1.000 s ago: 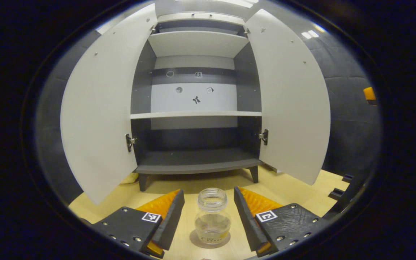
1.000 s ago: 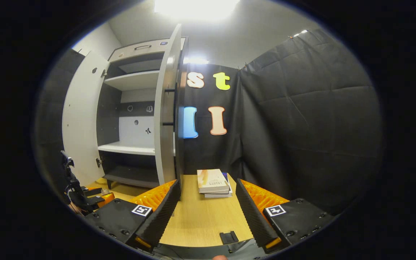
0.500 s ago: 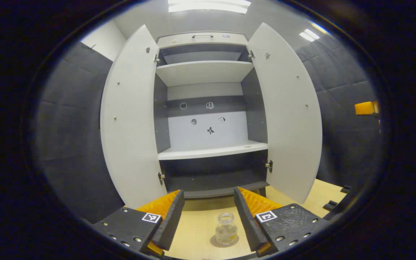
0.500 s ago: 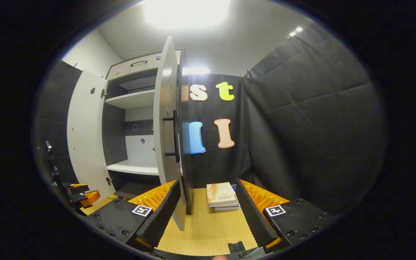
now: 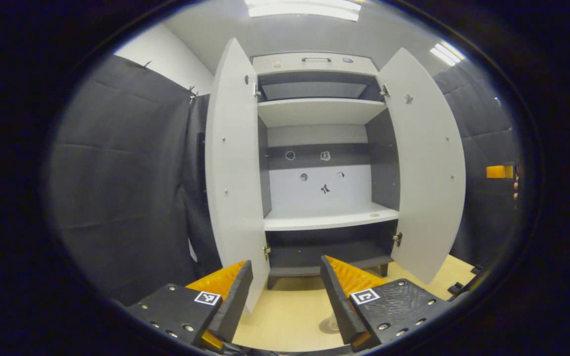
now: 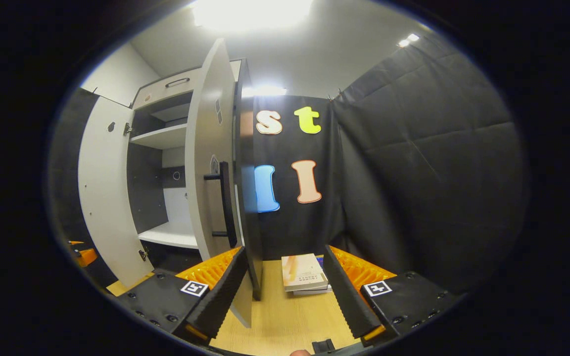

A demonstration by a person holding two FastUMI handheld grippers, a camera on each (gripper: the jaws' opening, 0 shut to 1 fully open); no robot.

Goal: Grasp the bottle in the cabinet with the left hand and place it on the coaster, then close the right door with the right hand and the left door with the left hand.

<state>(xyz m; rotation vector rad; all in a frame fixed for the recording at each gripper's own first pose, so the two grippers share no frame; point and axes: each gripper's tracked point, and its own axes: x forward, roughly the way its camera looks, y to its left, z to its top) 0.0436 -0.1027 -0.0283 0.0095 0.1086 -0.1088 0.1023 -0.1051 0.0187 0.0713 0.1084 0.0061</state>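
Bottle job looks done; just the coaster point(image 5: 328, 325) edge peeks beside my left gripper point(image 5: 286, 292). Both grippers gape empty. Next: right gripper point(image 6: 285, 291) pushes the right door point(image 6: 211, 168) shut.

cabinet point(image 5: 322, 217) on table point(image 6: 285, 316) | books point(image 6: 305, 272) right of right door point(image 6: 211, 163)
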